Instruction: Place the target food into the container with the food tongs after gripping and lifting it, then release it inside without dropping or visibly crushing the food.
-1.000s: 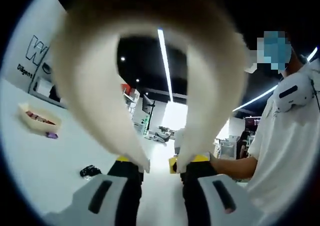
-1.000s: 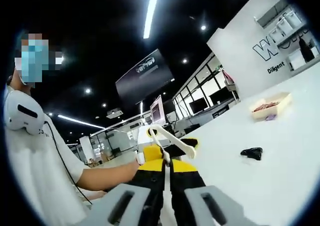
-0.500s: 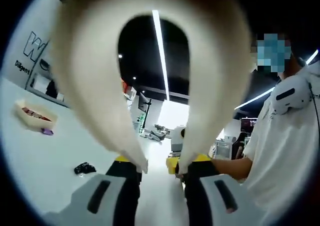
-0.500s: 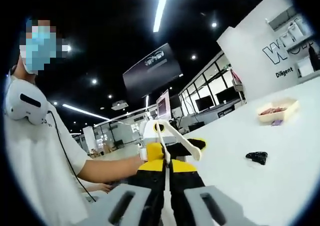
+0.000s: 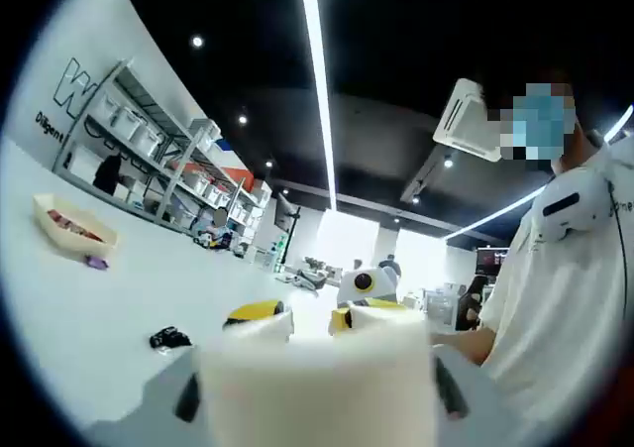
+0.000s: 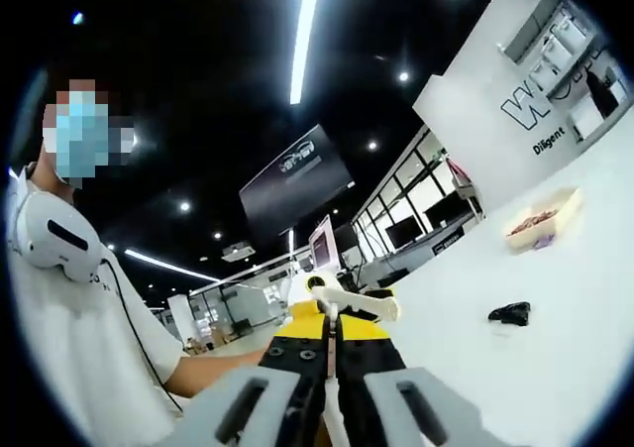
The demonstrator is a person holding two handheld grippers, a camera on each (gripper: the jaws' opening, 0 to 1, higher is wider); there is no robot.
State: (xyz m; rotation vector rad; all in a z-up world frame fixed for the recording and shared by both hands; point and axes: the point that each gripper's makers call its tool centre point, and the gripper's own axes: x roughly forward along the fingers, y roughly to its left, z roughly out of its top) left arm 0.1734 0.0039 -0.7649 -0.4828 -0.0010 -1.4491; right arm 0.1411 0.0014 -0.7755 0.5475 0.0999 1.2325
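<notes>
A pair of white food tongs (image 5: 317,383) lies blurred and very close across the bottom of the left gripper view, covering my left gripper (image 5: 315,316). Its two yellow tips stand apart on either side. In the right gripper view the tongs (image 6: 357,303) lie level just past my right gripper (image 6: 331,320), whose jaws are together on one end of them. The right gripper (image 5: 362,286) faces the left one at close range. A cream tray (image 5: 74,229) holding reddish food rests far off on the white table (image 5: 109,308). In the right gripper view the tray (image 6: 540,224) shows at the right.
A small black object (image 5: 170,339) (image 6: 510,313) lies on the table between the grippers and the tray. A purple bit (image 5: 96,263) sits beside the tray. A person in a white shirt (image 5: 555,308) stands close, holding the grippers. Shelves (image 5: 149,160) line the far wall.
The tongs, which stood upright and looped over the left camera, have swung down flat across the left gripper. Both views shifted slightly.
</notes>
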